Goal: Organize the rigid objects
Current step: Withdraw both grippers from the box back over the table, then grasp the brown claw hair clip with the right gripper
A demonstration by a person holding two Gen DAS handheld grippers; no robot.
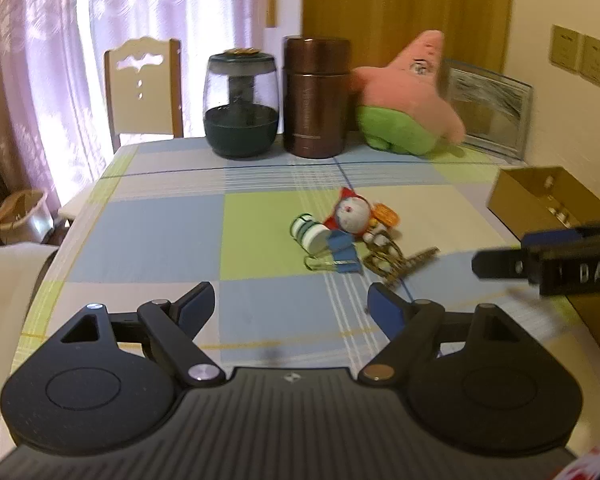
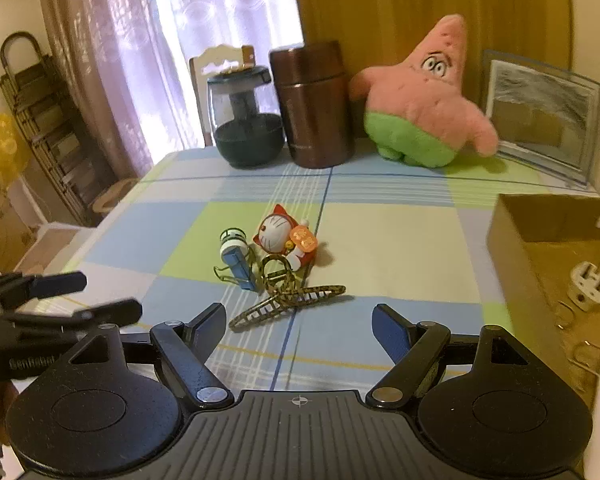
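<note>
two black two-finger grippers with blue pads are seen, and both are held wide open with nothing between their jaws. the left gripper is held above the checked blue, green and cream tablecloth, and it is seen again from the right wrist view at the left edge. the right gripper is held low over the same cloth, and in the left wrist view it is caught, blurred, at the right edge.

just ahead of the right gripper's jaws a gold-coloured metal claw hair clip is laid flat on the cloth. touching it on the far side, a small cluster is gathered: a blue binder clip with gold wire handles, a small white and green cylindrical bottle lying on its side, and a red and white cat figurine holding an orange tag. the same cluster is seen in the left wrist view, ahead and to the right of the left gripper.

to the right, an open brown cardboard box is set on the table, and a white plug adapter is seen inside it.

at the far edge of the table a dark glass jar with a lid, a brown metal canister, a pink star-shaped plush toy in green shorts and a framed picture leaning against the wall are lined up.
</note>
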